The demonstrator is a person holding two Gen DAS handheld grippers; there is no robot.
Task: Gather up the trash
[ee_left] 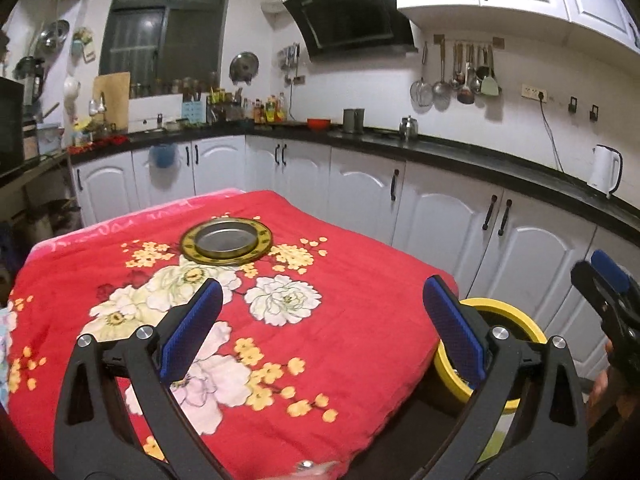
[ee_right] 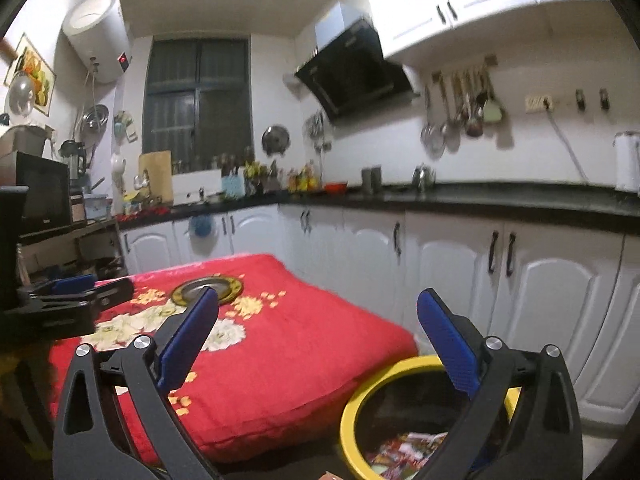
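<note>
Beside the near right corner of a table draped in a red floral quilt stands a round yellow-rimmed trash bin, low on the floor. Crumpled, colourful wrappers lie at its bottom. Above the bin hangs the right gripper, black with blue pads, its jaws spread wide with nothing between them. The left gripper, of the same build, hangs over the quilt's near edge, its jaws likewise gaping and bare. Toward the quilt's far edge, about midway along it, sits a shallow round metal dish with a gold patterned rim, with nothing in it. Behind the table, white cabinets under a black counter wrap the kitchen wall.
</note>
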